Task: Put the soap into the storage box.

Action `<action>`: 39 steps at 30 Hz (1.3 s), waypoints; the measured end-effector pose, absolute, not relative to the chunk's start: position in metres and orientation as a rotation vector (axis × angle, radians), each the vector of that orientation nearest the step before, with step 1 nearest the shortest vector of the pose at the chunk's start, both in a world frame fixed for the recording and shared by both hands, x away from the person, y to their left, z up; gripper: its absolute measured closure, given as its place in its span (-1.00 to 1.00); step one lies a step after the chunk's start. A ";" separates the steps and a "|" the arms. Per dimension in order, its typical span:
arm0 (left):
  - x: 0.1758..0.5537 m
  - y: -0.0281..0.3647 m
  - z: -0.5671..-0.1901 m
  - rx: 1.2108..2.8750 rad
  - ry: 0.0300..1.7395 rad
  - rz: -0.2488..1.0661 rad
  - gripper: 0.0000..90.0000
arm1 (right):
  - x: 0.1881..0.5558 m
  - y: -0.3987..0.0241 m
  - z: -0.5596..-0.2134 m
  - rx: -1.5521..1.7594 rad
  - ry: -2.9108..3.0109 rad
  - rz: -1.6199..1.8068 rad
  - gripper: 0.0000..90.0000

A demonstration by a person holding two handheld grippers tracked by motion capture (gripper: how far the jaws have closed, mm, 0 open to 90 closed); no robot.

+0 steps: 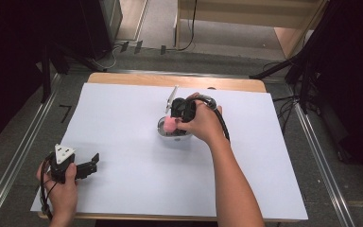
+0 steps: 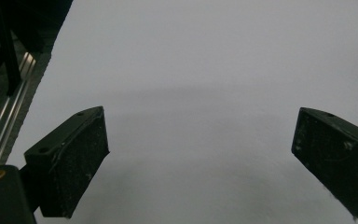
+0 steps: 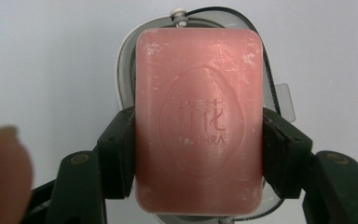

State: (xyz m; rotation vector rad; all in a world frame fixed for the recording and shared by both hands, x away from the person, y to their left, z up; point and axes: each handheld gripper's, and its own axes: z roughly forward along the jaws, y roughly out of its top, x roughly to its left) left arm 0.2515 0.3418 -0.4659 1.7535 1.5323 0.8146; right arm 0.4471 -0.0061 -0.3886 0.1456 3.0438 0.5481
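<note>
A pink bar of soap (image 3: 199, 121) with an embossed stamp is clamped between the two jaws of my right gripper (image 3: 199, 158), which is shut on it. Directly under the soap lies a white and grey soap dish (image 3: 126, 70). In the high view the right gripper (image 1: 174, 124) holds the pink soap (image 1: 169, 124) over the soap dish (image 1: 163, 132) near the table's middle. My left gripper (image 1: 92, 164) rests near the front left, jaws wide apart and empty. In its own view the left gripper (image 2: 200, 149) faces bare white paper (image 2: 205, 70).
White paper (image 1: 123, 142) covers the wooden table (image 1: 123, 78). A metal rail (image 1: 23, 146) runs along the left side and another (image 1: 321, 156) along the right. Dark stands and cables are on the floor beyond the far edge.
</note>
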 end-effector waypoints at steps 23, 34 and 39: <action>0.252 0.343 -0.466 1.748 1.541 0.810 -0.91 | 0.453 -0.012 -0.393 0.173 3.064 0.544 -0.14; 0.252 0.342 -0.466 1.750 1.543 0.814 -0.91 | 0.450 -0.023 -0.378 0.268 3.027 0.666 -0.29; 0.252 0.342 -0.466 1.751 1.544 0.814 -0.91 | 0.448 -0.031 -0.371 0.300 2.975 0.697 -0.44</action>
